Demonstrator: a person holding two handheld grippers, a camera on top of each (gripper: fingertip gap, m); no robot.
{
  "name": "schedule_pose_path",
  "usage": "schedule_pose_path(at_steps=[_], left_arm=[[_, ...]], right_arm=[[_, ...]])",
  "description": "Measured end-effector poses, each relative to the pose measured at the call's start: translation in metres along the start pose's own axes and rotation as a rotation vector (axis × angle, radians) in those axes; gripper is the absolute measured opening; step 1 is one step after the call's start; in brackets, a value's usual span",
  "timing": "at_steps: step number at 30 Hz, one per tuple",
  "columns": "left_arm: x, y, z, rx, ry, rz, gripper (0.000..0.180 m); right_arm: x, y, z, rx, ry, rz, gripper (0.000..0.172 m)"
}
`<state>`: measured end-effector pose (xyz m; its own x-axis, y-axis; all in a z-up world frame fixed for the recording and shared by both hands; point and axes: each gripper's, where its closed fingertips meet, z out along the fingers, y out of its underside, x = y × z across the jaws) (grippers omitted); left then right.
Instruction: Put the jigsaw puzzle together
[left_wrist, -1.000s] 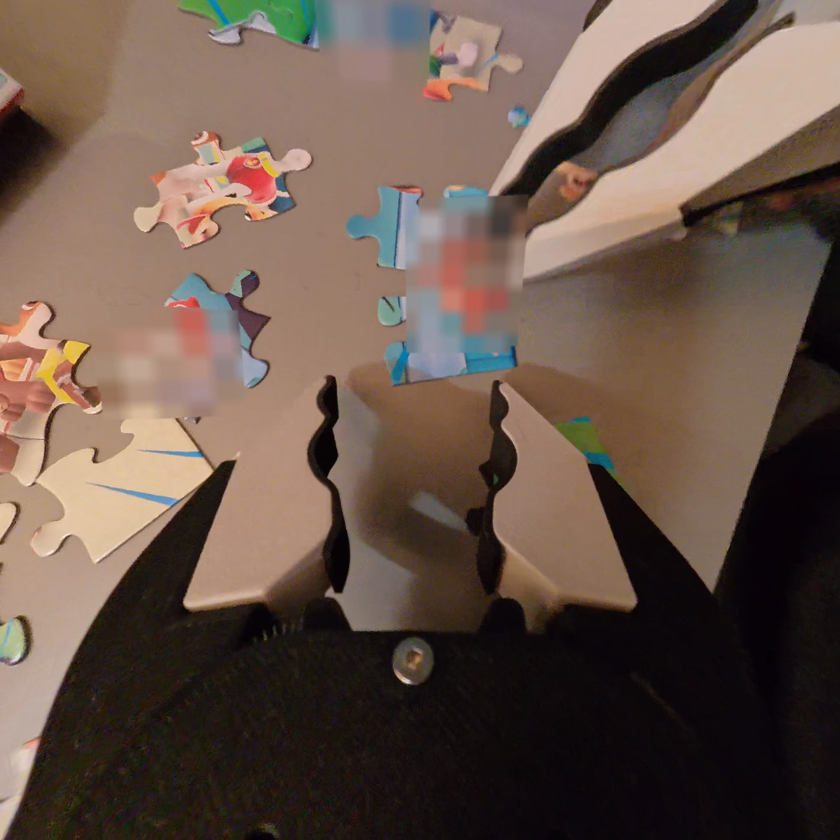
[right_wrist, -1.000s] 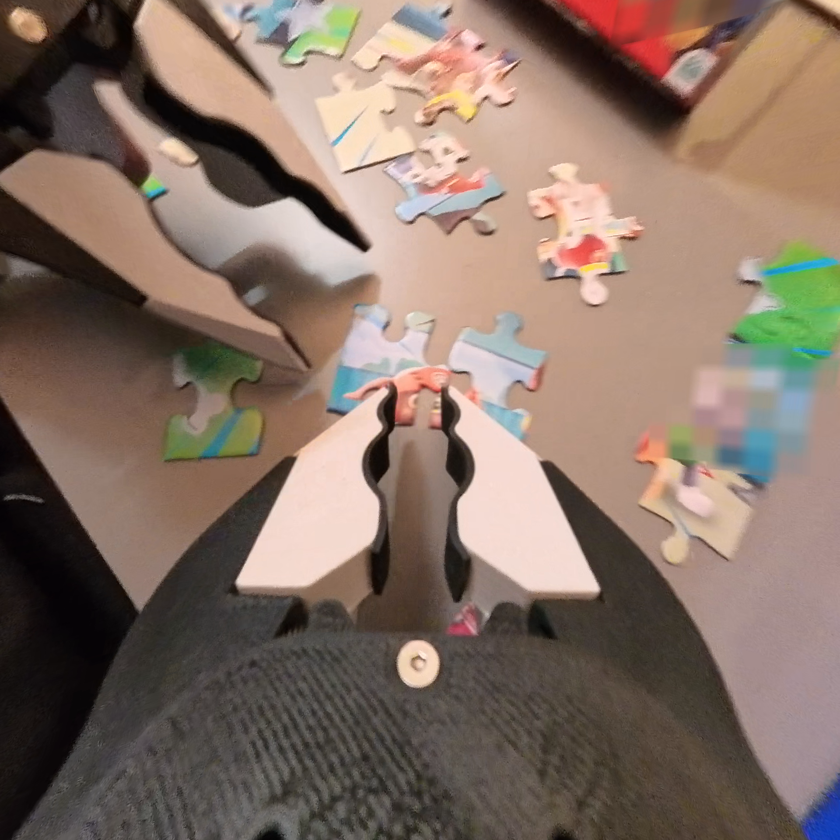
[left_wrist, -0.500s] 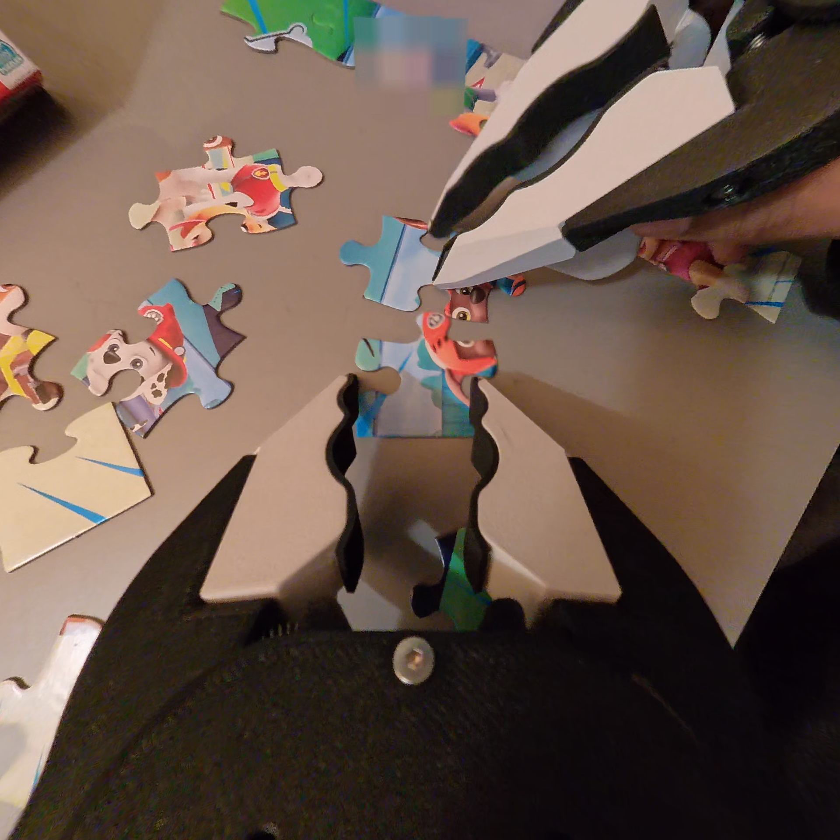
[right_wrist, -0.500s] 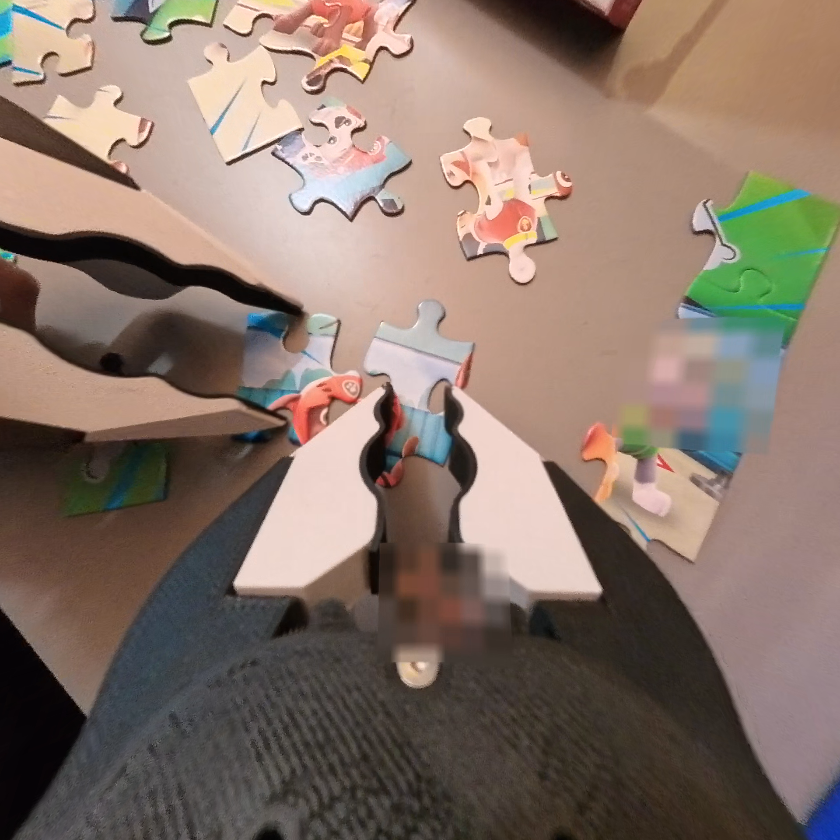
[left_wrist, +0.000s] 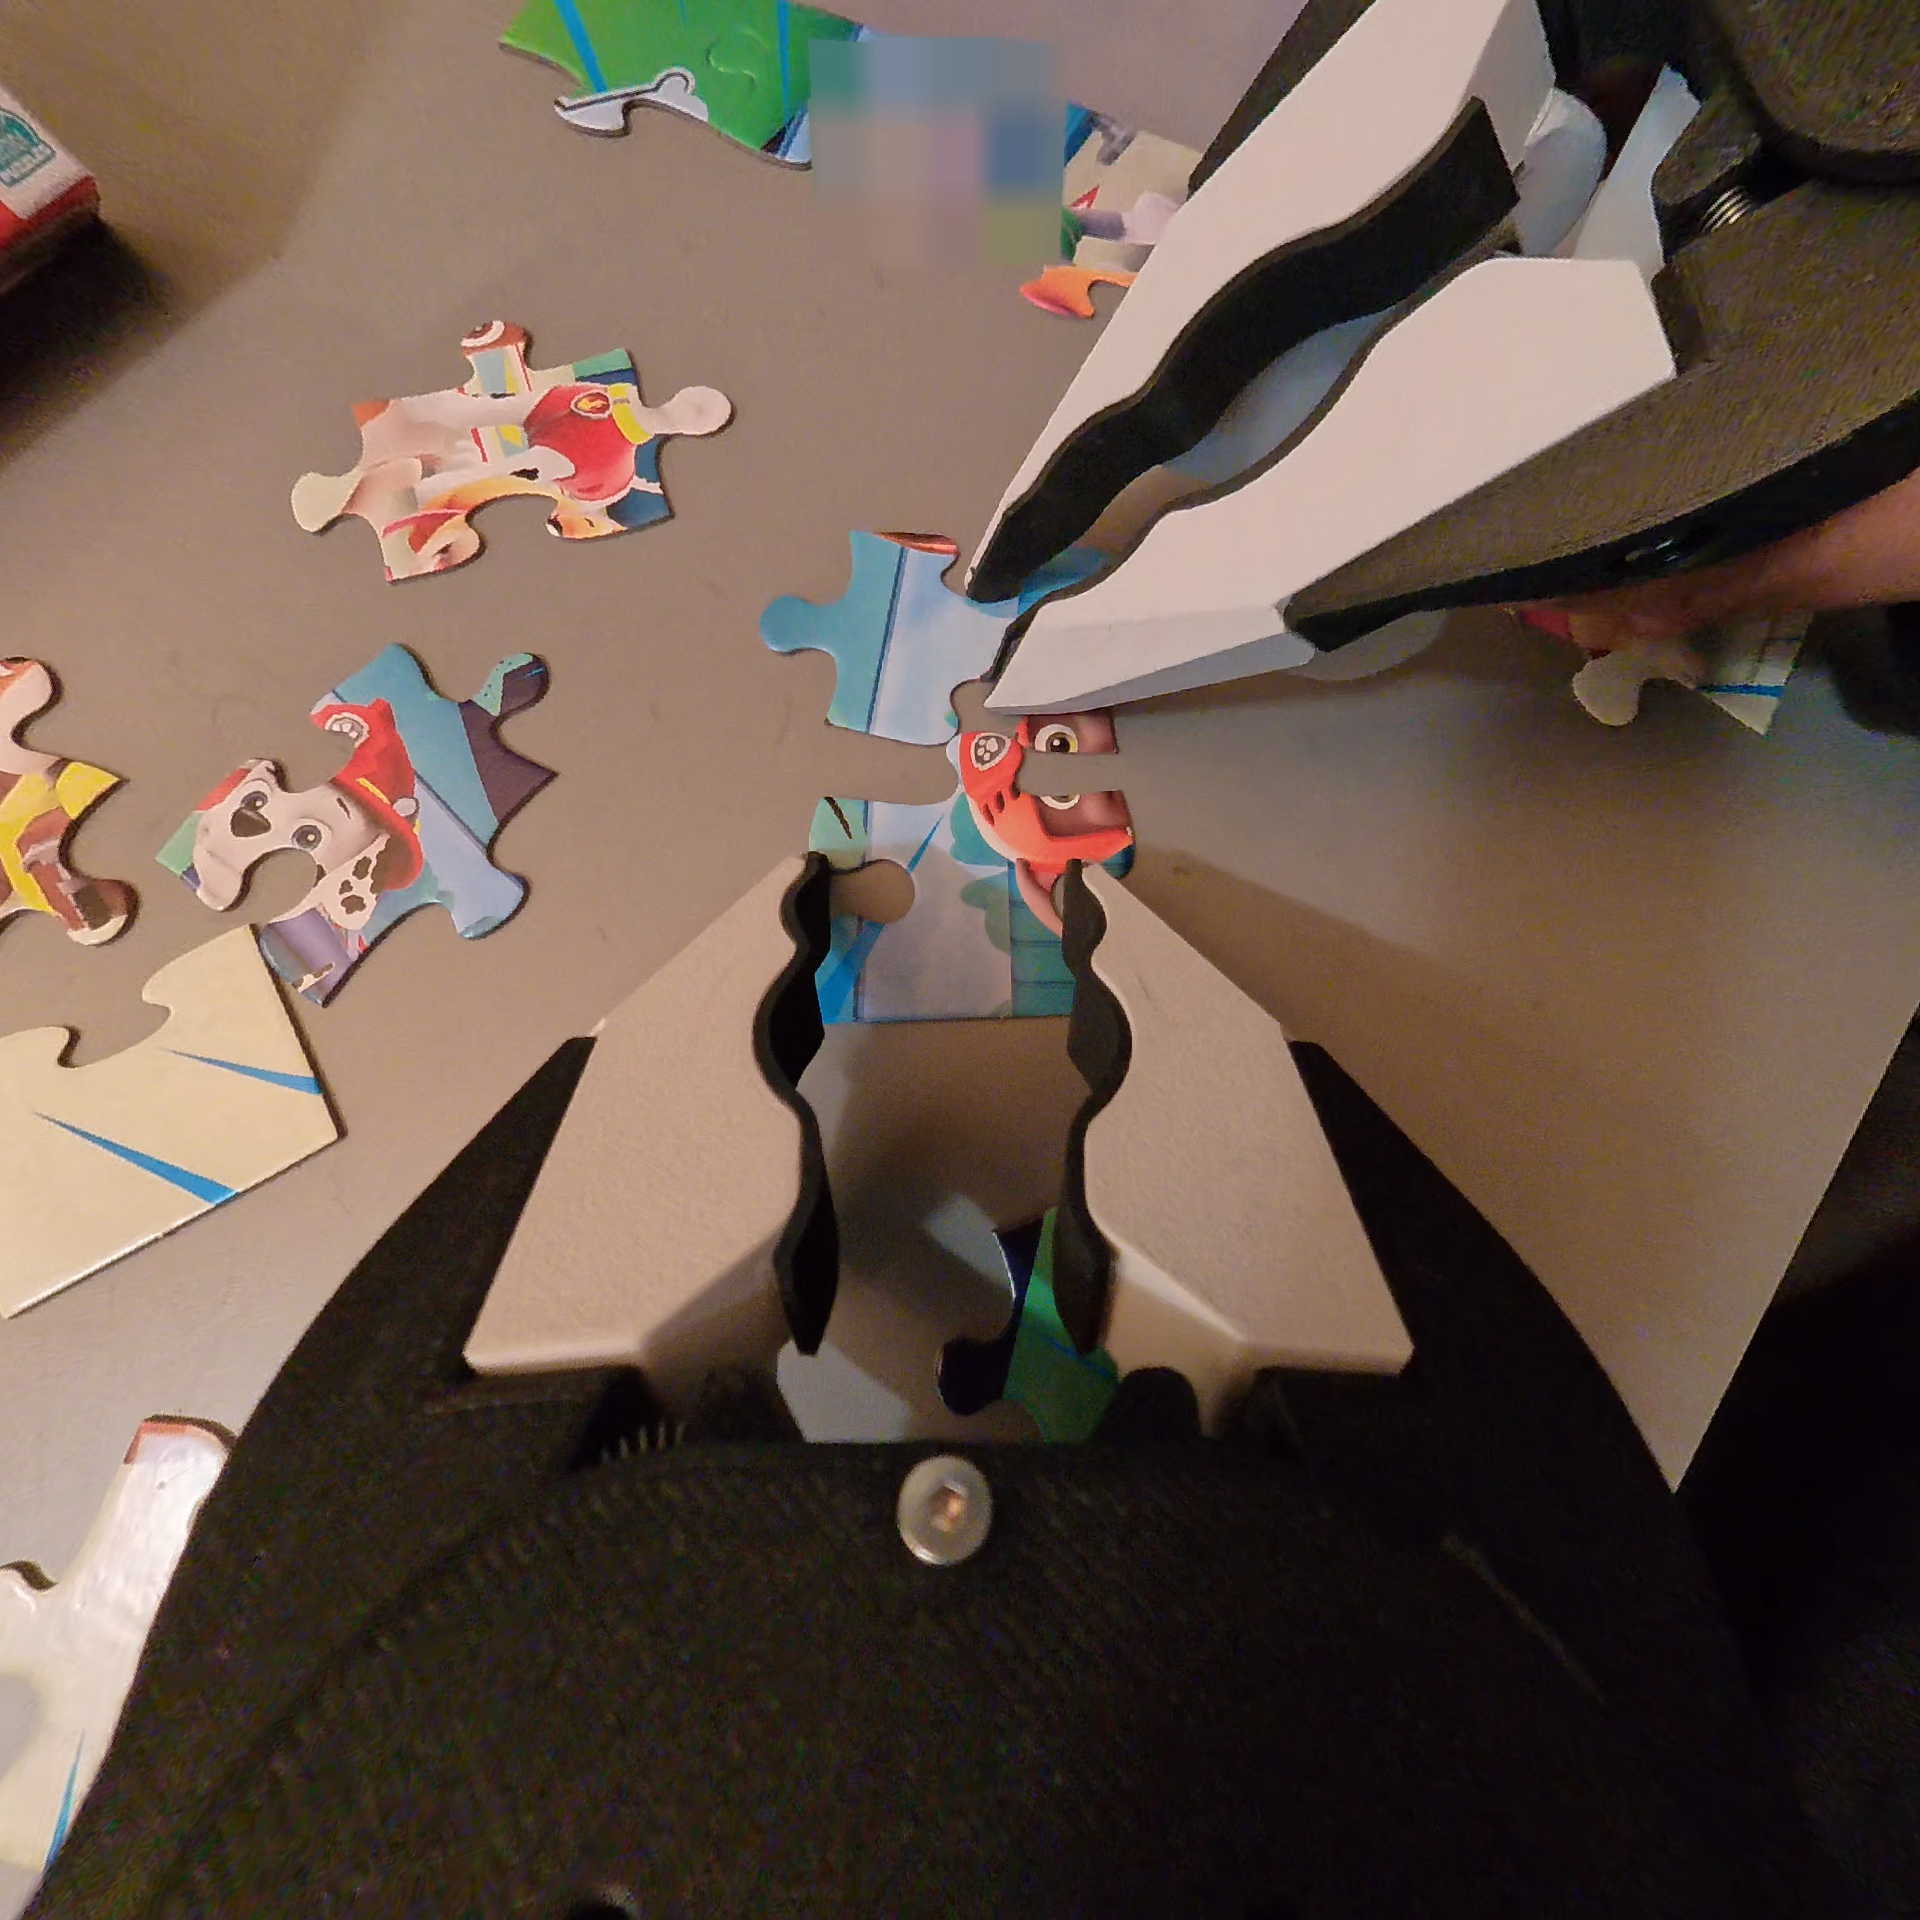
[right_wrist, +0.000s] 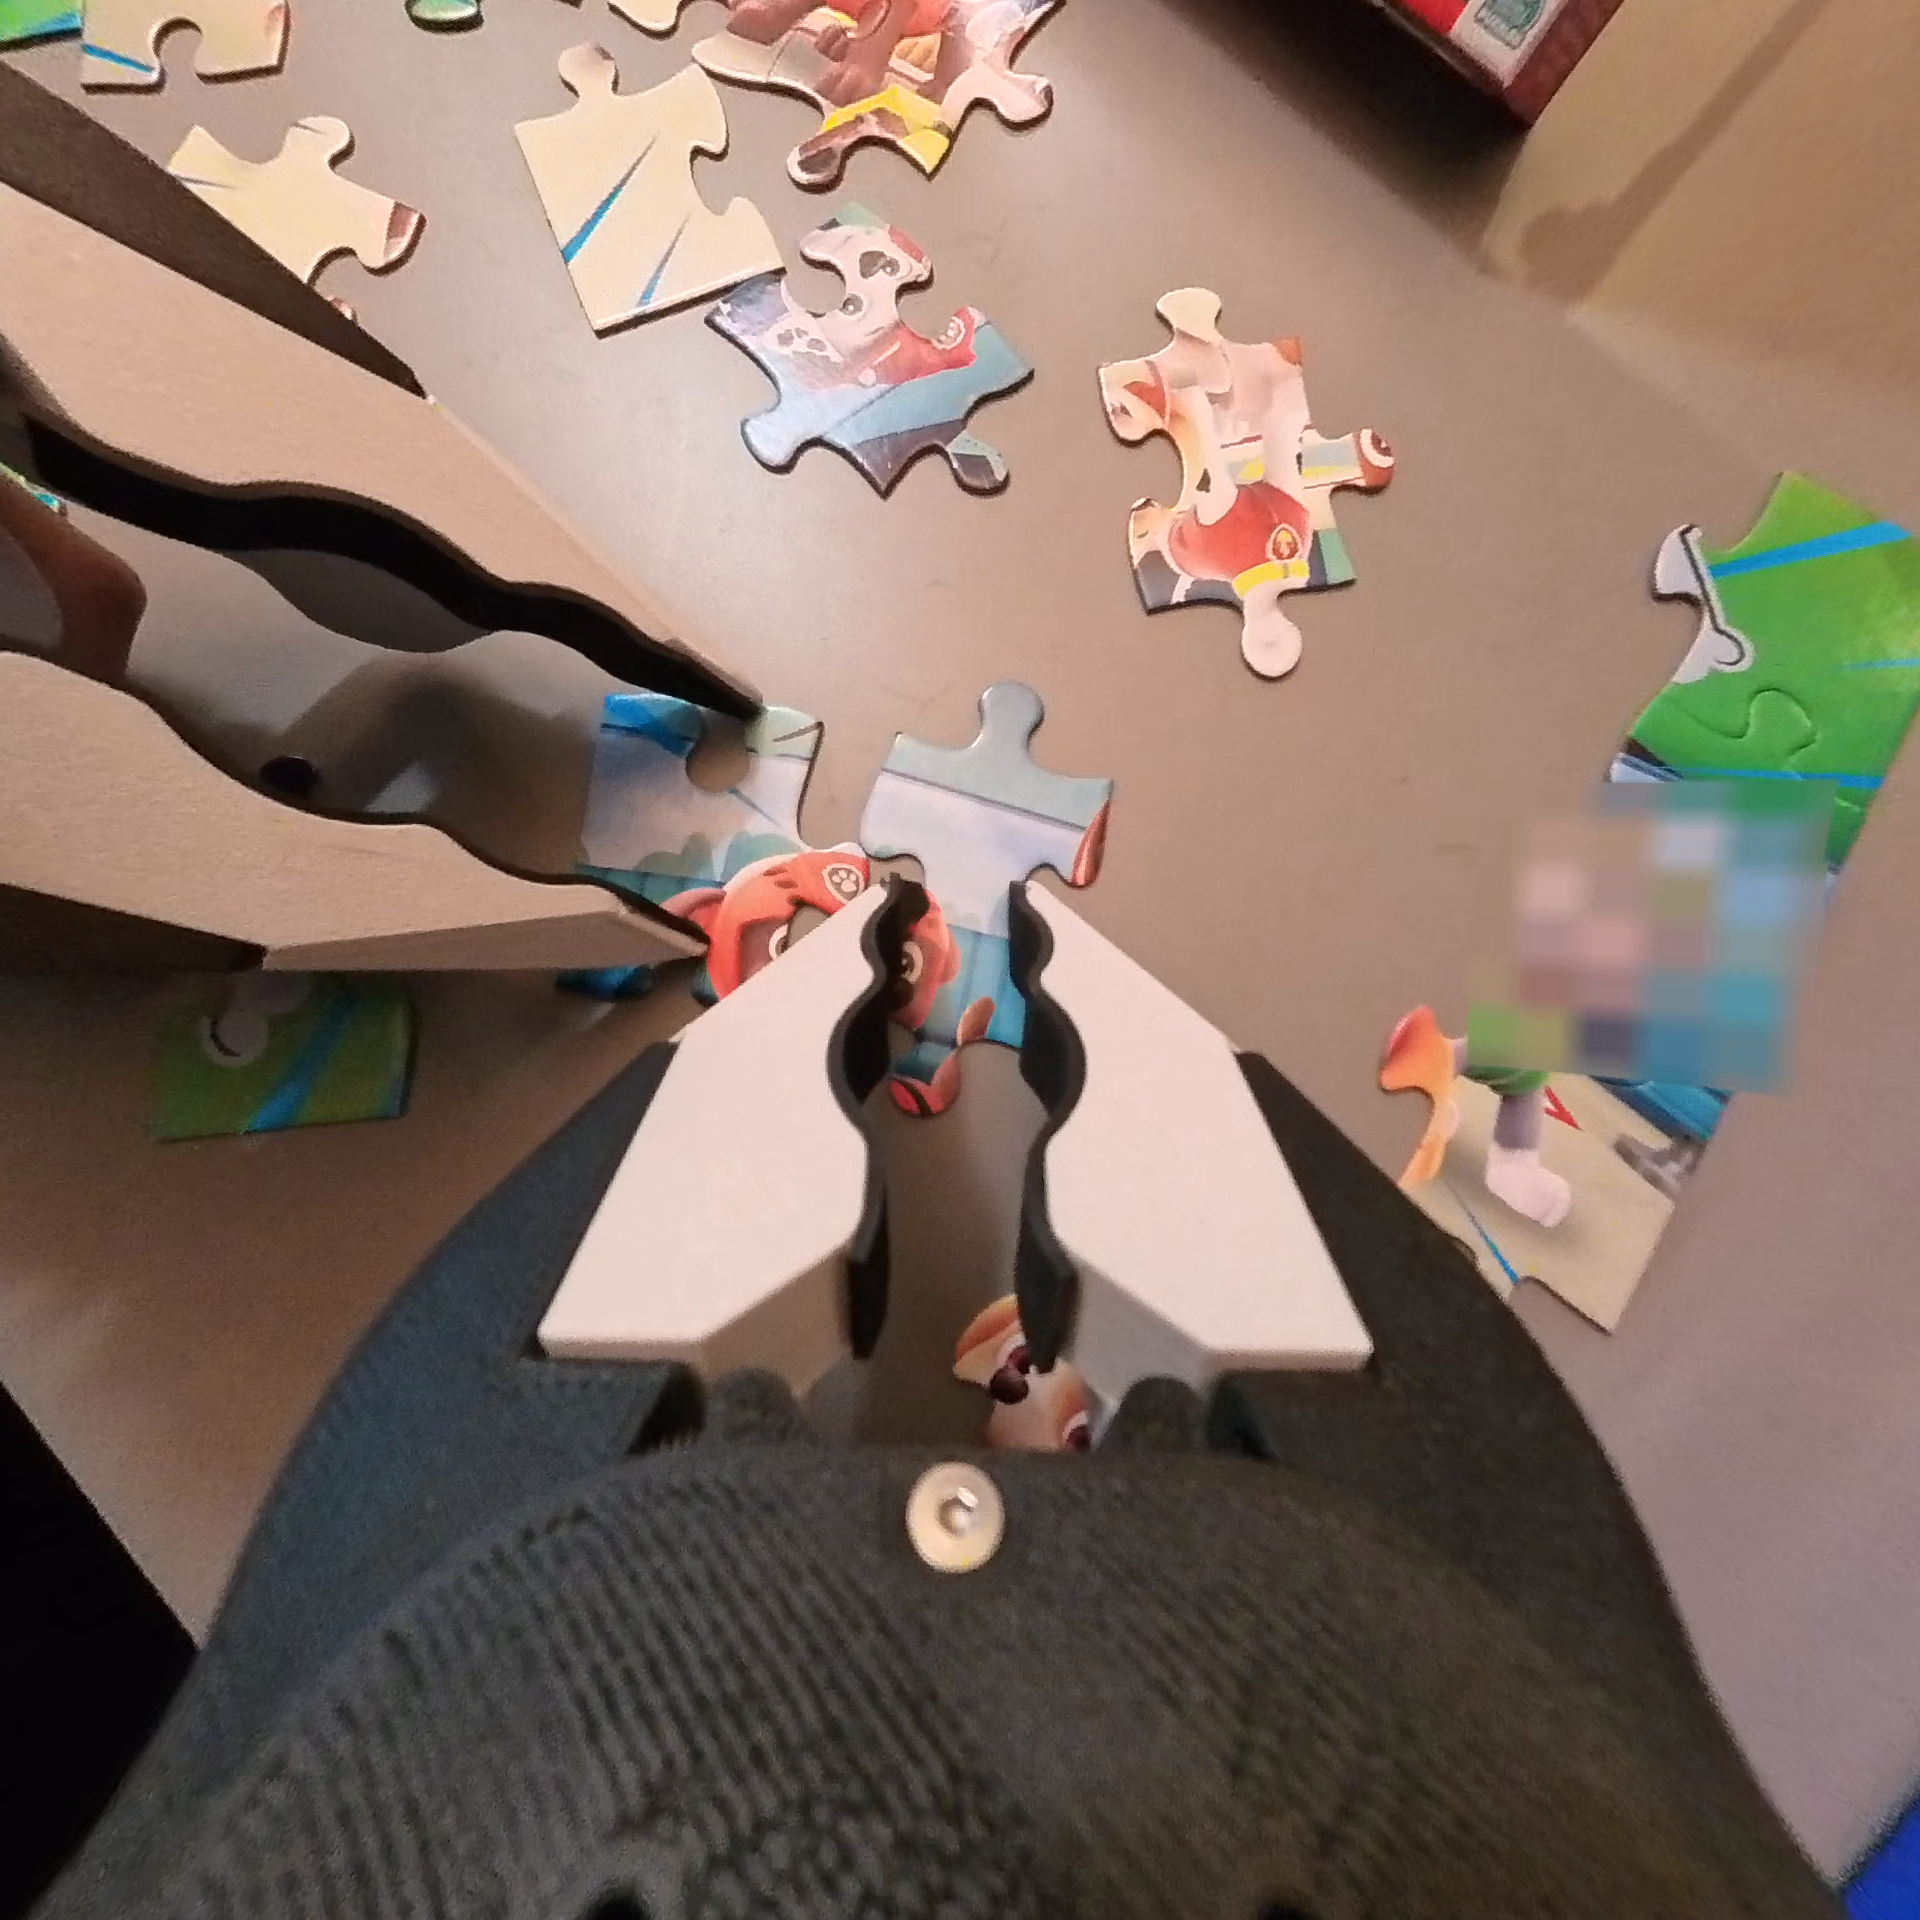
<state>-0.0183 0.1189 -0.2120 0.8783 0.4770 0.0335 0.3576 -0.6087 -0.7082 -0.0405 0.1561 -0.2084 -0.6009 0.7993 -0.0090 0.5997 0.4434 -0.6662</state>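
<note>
Looking at it, the left gripper has its fingers parted around a blue cardboard puzzle piece with an orange-helmeted pup; can't tell if the pads actually bite. The right gripper has its fingers narrowly apart, with nothing pinched, tips over the pale blue knobbed puzzle piece. The two pieces sit just beside each other, not locked. There's bare grey tabletop right of the left fingers, with its edge close behind.

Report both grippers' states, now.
Left gripper: jaws apart, astride the orange-helmet pup piece; grip cannot be told.
Right gripper: jaws narrowly apart over the light-blue piece; grip cannot be told.
</note>
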Motion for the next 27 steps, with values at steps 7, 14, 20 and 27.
schedule_pose_path(at_steps=[7,14,20,27], left_arm=[[0.003,0.001,-0.002,0.001,0.008,0.014,0.037],[0.007,0.006,-0.007,-0.008,0.045,0.001,0.034],[0.011,0.017,-0.019,-0.043,0.093,0.015,0.027],[0.011,0.018,-0.019,-0.044,0.086,0.024,0.025]], right_arm=[[-0.001,0.000,0.000,0.004,-0.012,0.012,0.018],[-0.010,0.002,-0.003,-0.015,-0.071,0.036,0.020],[-0.016,0.005,-0.005,-0.025,-0.077,0.019,0.020],[-0.016,0.005,-0.005,-0.037,-0.062,0.006,0.021]])
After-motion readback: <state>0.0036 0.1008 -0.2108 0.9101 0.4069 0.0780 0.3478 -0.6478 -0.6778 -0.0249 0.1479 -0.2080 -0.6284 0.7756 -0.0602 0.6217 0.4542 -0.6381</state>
